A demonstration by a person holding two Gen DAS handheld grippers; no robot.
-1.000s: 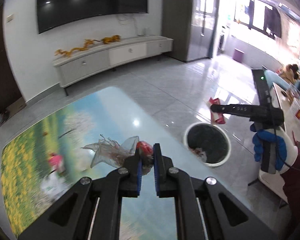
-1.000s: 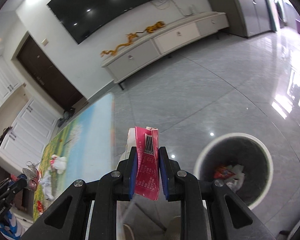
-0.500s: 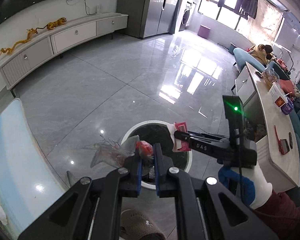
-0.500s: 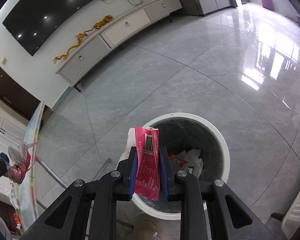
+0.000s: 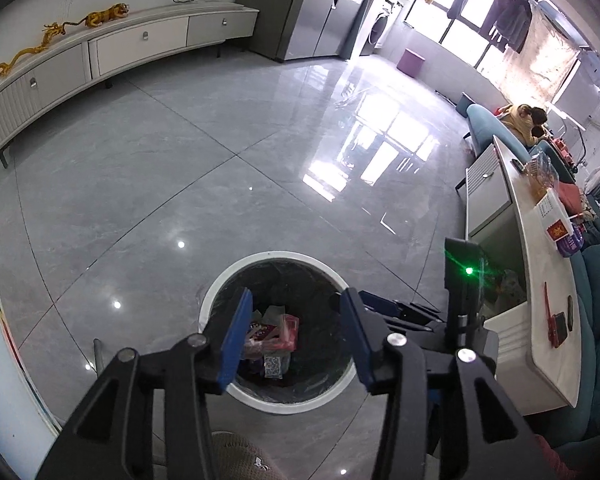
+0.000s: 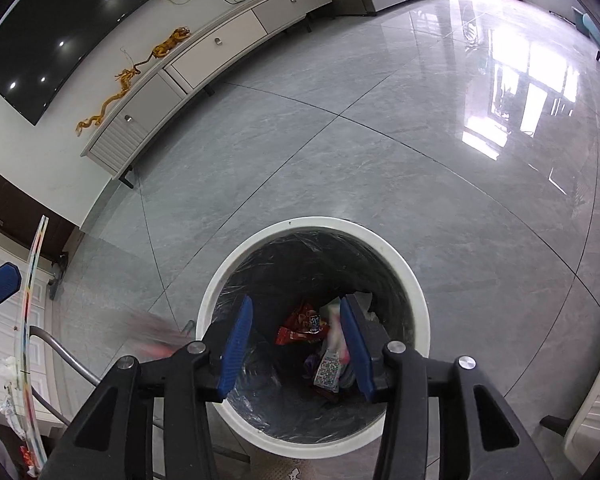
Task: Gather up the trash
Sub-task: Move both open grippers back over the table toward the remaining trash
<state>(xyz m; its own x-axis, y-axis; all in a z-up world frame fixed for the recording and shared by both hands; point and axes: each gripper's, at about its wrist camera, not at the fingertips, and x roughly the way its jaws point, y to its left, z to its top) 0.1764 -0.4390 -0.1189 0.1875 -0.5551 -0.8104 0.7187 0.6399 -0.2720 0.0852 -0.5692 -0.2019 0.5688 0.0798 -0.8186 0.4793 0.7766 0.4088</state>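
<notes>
Both claws point steeply down over the trash bin [image 5: 278,400] on the grey tiled floor [image 5: 180,160].

Left claw [image 5: 296,332]: jaws have just been opening and now stand part-way apart, nothing between the blue pads [image 5: 236,332]. Seen through the gap, wrappers [image 5: 272,336] lie at the bin bottom on the black liner. The bin sits at 6 o'clock in this view, its white rim ringing the claw tips.

Right claw [image 6: 296,340]: jaws have also just been opening, part-way apart, pads not pressing on anything. A white and pink carton [image 6: 332,356] shows blurred just inside the right-hand pad [image 6: 354,344], low in the bin; cannot tell if it touches the pad. Red snack wrappers [image 6: 300,326] lie beside it in the bin [image 6: 312,228]. A pink-red smear of blur [image 6: 156,336] sits at 9 o'clock outside the rim; cannot tell what it is.

In the left view the right claw's black body [image 5: 456,320] with a green light sits at 3 o'clock, just beside the bin. In the right view a blue tip of the left claw [image 6: 4,280] shows at 9 o'clock, near the desk edge [image 6: 30,280]. TV cabinet [image 5: 100,44] at 11 o'clock, well apart.
</notes>
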